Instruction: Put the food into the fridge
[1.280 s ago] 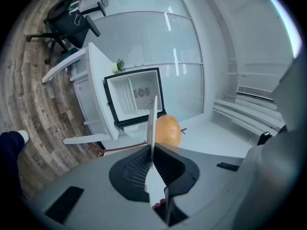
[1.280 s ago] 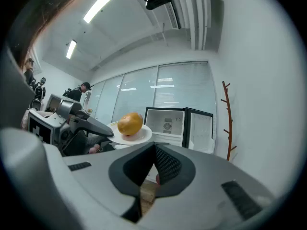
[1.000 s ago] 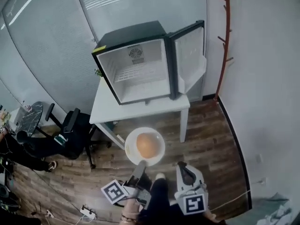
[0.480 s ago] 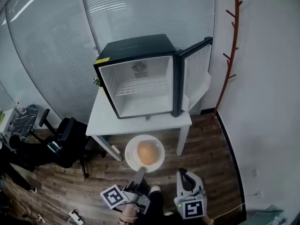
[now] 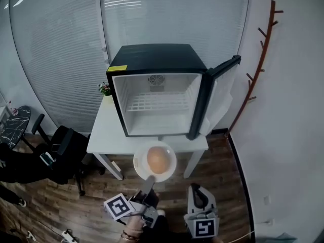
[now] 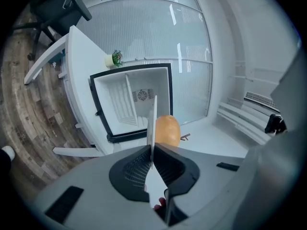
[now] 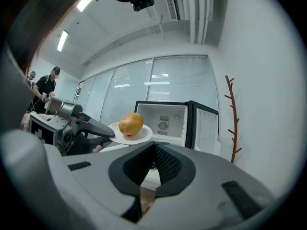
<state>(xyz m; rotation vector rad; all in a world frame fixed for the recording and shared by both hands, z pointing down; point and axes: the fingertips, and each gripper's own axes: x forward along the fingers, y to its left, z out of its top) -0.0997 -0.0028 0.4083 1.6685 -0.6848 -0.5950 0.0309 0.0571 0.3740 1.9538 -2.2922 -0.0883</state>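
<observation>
A white plate (image 5: 139,164) carries a round orange-brown piece of food (image 5: 158,159). My left gripper (image 5: 149,180) is shut on the plate's near rim and holds it level, over the front edge of the white table (image 5: 103,137). In the left gripper view the plate (image 6: 153,119) shows edge-on between the jaws, with the food (image 6: 167,131) beyond it. The black mini fridge (image 5: 154,54) stands on the table with its door (image 5: 220,95) swung open to the right; its white inside holds only a wire shelf. My right gripper (image 5: 199,195), shut and holding nothing, hangs low to the right of the plate.
A black office chair (image 5: 65,145) stands left of the table. A small potted plant (image 5: 104,88) sits beside the fridge. A brown coat rack (image 5: 261,59) leans on the right wall. Glass walls with blinds run behind. A person (image 7: 46,87) stands far off.
The plate with the food has come forward to the table's front edge, and the fridge now sits nearer and more centred. Both grippers keep the same hold.
</observation>
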